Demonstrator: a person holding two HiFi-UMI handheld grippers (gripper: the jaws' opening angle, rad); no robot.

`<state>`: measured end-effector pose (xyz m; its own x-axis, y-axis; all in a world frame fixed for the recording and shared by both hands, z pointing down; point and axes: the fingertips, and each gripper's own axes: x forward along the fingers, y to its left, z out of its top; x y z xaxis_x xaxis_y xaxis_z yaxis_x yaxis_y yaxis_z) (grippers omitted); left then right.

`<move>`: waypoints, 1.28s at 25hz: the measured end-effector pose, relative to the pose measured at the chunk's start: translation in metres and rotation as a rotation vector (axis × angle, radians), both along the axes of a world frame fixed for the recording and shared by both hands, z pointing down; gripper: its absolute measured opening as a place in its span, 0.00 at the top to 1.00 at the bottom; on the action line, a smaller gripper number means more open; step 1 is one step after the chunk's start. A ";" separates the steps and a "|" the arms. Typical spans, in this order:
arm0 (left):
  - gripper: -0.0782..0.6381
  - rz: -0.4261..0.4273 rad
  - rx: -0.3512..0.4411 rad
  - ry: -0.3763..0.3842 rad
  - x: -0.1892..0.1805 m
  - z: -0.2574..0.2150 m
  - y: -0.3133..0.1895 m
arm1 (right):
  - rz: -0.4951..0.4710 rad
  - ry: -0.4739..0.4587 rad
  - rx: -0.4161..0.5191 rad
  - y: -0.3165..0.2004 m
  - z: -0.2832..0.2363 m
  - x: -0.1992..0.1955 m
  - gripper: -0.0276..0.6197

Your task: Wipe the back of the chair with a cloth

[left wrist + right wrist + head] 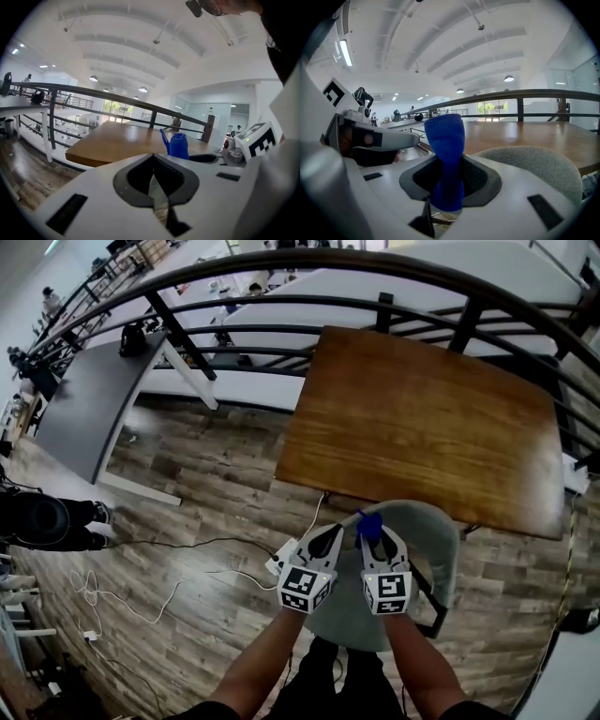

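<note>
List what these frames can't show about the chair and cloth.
1. Most of the chair seat: head view, covered by the left hand-held gripper, the right hand-held gripper and the person's arms.
2. Blue cloth lower end: right gripper view, buried between the right hand-held gripper's closed jaws.
3. Chair back far side: turned away in both the head view and the right gripper view.

Blue cloth (pixel 445 140); pale grey-green chair (pixel 437 523); brown wood-grain table (pixel 422 418); grey-brown plank floor (pixel 206 484)

The table (pixel 422 418) hems the chair (pixel 433 542) ahead — open floor (pixel 216 474) left (cables (pixel 91 592) strewn there).
</note>
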<state>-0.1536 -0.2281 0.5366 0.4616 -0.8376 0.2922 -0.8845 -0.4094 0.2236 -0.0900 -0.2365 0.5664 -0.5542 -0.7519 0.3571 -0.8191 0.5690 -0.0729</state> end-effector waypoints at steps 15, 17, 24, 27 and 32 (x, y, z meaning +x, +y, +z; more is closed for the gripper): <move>0.89 0.002 -0.020 -0.008 0.010 0.022 -0.023 | 0.045 0.025 0.001 -0.039 0.025 0.005 0.78; 0.89 0.007 -0.022 -0.006 0.011 0.022 -0.026 | 0.051 0.032 -0.002 -0.038 0.027 0.007 0.78; 0.89 0.015 -0.034 -0.006 0.017 0.024 -0.028 | 0.071 0.022 0.023 -0.041 0.022 0.027 0.78; 0.89 0.002 -0.032 0.005 0.016 0.023 -0.027 | 0.102 0.024 0.021 -0.042 0.025 0.043 0.78; 0.89 0.041 -0.019 0.015 0.027 0.020 -0.029 | 0.169 0.018 0.012 -0.046 0.030 0.072 0.78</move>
<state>-0.1271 -0.2570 0.5566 0.5000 -0.8122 0.3005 -0.8635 -0.4411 0.2445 -0.0180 -0.2828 0.5969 -0.4133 -0.8381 0.3561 -0.9042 0.4240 -0.0516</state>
